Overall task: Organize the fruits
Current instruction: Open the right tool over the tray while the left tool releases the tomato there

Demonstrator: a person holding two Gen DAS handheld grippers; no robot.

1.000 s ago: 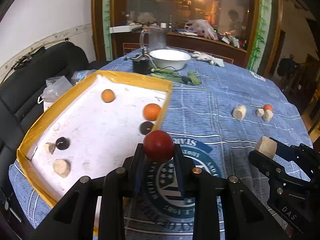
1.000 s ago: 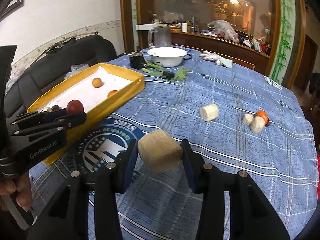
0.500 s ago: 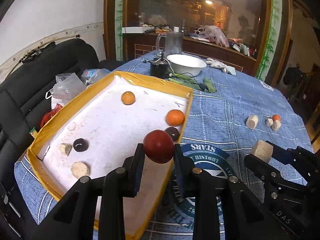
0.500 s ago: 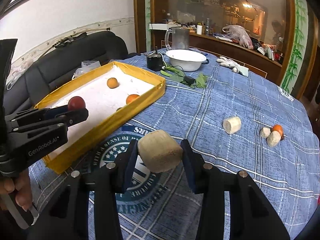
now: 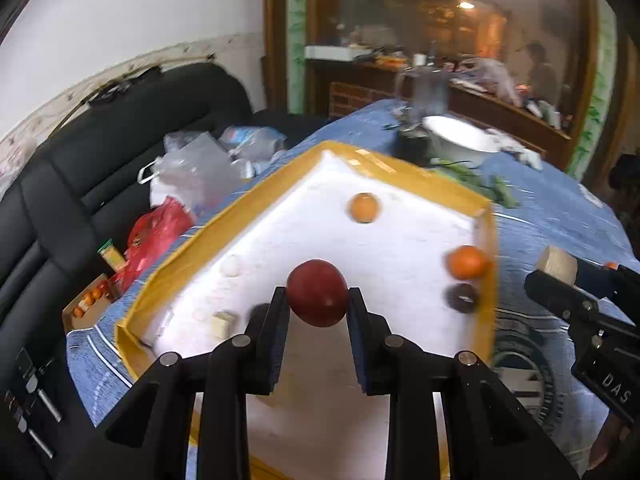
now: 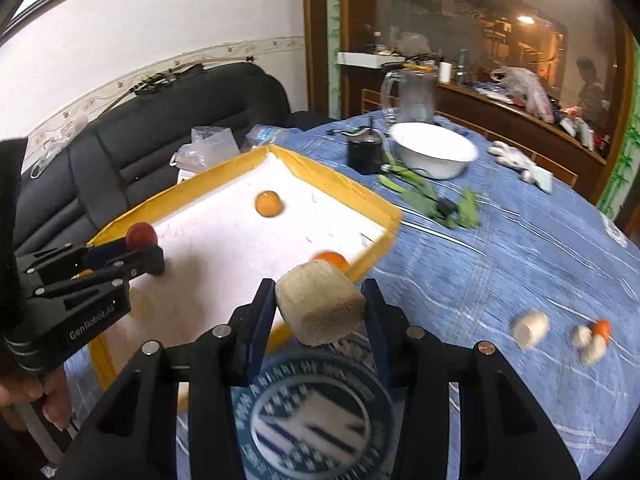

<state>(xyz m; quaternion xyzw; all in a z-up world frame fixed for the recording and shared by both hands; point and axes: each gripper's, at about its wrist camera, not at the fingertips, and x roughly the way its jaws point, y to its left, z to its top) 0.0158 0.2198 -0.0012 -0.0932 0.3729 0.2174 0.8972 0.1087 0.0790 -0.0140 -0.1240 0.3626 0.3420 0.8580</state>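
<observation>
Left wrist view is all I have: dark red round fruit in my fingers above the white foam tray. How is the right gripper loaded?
Observer: The right gripper is shut on a beige cylindrical chunk, close to the yellow-rimmed white tray.
Operator: What is out on the cloth beyond it?
Observer: Three pale chunks and a small orange fruit lie on the blue tablecloth, towards its right side.
Operator: Side view of my grip?
Observer: The dark red round fruit sits right at the tips of the left gripper, over the tray's floor.
</observation>
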